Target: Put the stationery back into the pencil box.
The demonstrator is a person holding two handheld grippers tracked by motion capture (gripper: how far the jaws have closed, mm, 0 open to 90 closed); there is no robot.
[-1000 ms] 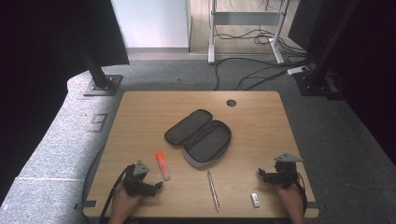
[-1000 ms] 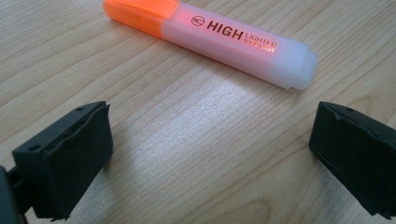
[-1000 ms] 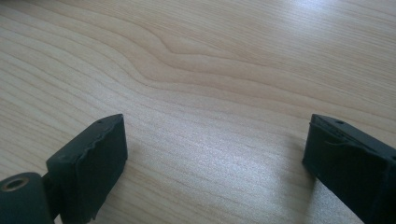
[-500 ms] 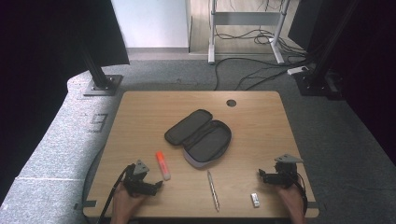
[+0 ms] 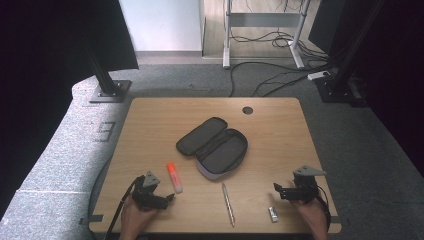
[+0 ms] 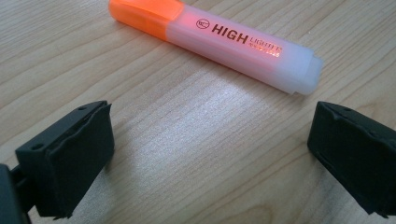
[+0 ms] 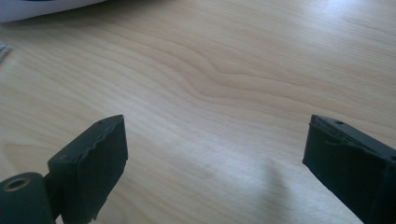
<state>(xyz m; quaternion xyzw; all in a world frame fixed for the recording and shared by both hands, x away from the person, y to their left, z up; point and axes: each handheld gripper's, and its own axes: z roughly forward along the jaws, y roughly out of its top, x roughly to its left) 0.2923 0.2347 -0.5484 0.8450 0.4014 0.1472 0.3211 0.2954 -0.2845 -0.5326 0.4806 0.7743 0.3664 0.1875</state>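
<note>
The left hand-held gripper (image 5: 167, 198) lay low on the desk (image 5: 150, 120), gripped from behind by the person's left hand (image 5: 134, 215), its jaws wide apart and closed on nothing, aimed toward the open pencil case (image 5: 215, 147). The highlighter (image 5: 174, 177) lay flat on the desk just short of the pencil case on its left-hand, nearer side, right beside the left hand-held gripper's tips but not between them. The right hand-held gripper (image 5: 278, 189) sat well to the right of the pencil case, held by the right hand (image 5: 312, 215), its jaws likewise spread with only bare wood between.

Compared with half a second and a second earlier, both hand-held grippers, the highlighter and the pencil case kept the same places.

The left gripper view showed the highlighter (image 6: 219, 43) close up, its orange cap to the left and printed lettering along the pale barrel, beyond the open jaws. The high view added a pen (image 5: 228, 203) and a small silver item (image 5: 273, 214) nearer the front edge than the pencil case.
</note>
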